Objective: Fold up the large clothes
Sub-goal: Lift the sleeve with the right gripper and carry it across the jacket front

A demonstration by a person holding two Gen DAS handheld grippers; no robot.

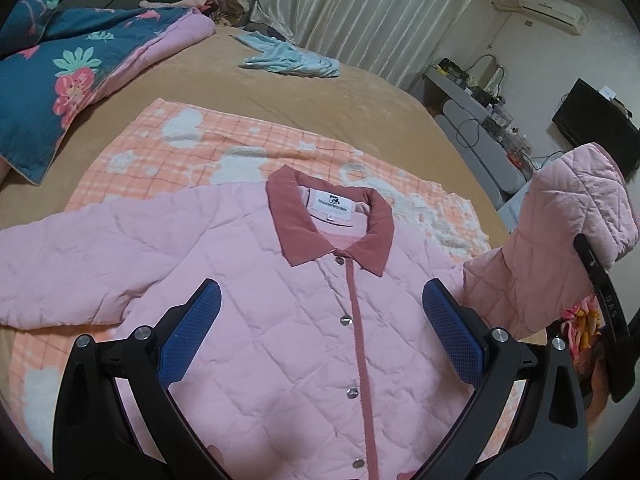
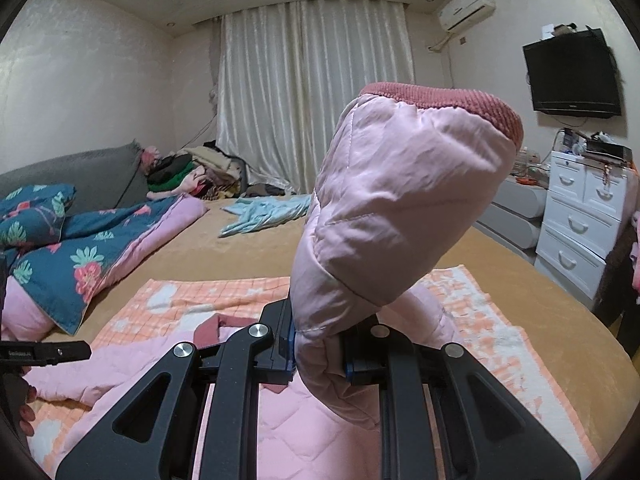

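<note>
A pink quilted jacket (image 1: 280,304) with a dusty-rose collar (image 1: 332,220) lies buttoned, front up, on an orange checked towel (image 1: 168,152) on the bed. My left gripper (image 1: 320,312) hovers open over the jacket's chest, blue pads wide apart, nothing between them. My right gripper (image 2: 320,356) is shut on the jacket's right sleeve (image 2: 400,208), which stands lifted above the bed with its rose cuff (image 2: 448,100) on top. In the left wrist view the raised sleeve (image 1: 560,232) rises at the right edge, beside the black frame of the right gripper.
A blue floral quilt (image 1: 68,68) lies at the left of the tan bed (image 1: 280,80). A light blue garment (image 1: 288,60) lies near the far edge, with a pile of clothes (image 2: 192,176) behind. White drawers (image 2: 580,224) and a wall TV (image 2: 572,72) stand to the right.
</note>
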